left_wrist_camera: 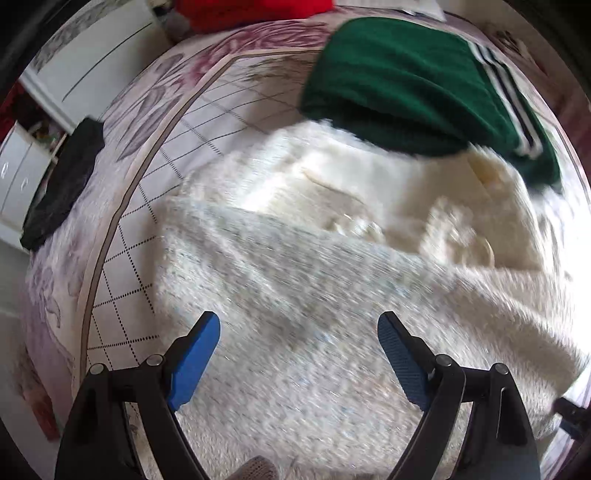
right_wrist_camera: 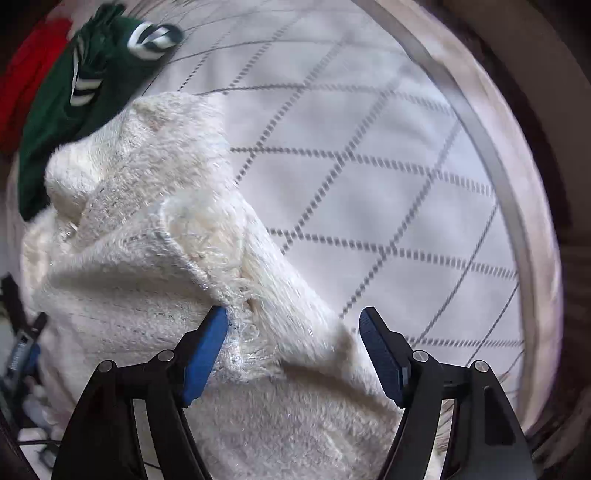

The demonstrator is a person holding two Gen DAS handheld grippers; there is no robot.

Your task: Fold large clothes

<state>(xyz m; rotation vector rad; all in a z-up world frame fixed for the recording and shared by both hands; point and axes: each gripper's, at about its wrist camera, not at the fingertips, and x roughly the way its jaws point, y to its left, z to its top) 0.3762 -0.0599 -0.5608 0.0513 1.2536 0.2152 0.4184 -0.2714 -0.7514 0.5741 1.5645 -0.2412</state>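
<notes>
A fluffy white garment (left_wrist_camera: 295,258) lies spread on the bed, partly folded over itself. It also shows in the right wrist view (right_wrist_camera: 155,266), bunched up in ridges. My left gripper (left_wrist_camera: 299,325) is open, its blue pads (left_wrist_camera: 195,362) wide apart just above the white fabric, holding nothing. My right gripper (right_wrist_camera: 293,321) is open too, jaws straddling a rumpled edge of the white garment, which lies between the pads (right_wrist_camera: 205,354) without being pinched. The left wrist view is blurred by motion.
A green garment with white stripes (left_wrist_camera: 413,85) lies at the far edge of the white one, also in the right wrist view (right_wrist_camera: 74,96). A red cloth (left_wrist_camera: 251,11) lies behind it. A black cloth (left_wrist_camera: 62,177) lies at the bed's left edge. The patterned bedspread (right_wrist_camera: 369,184) extends right.
</notes>
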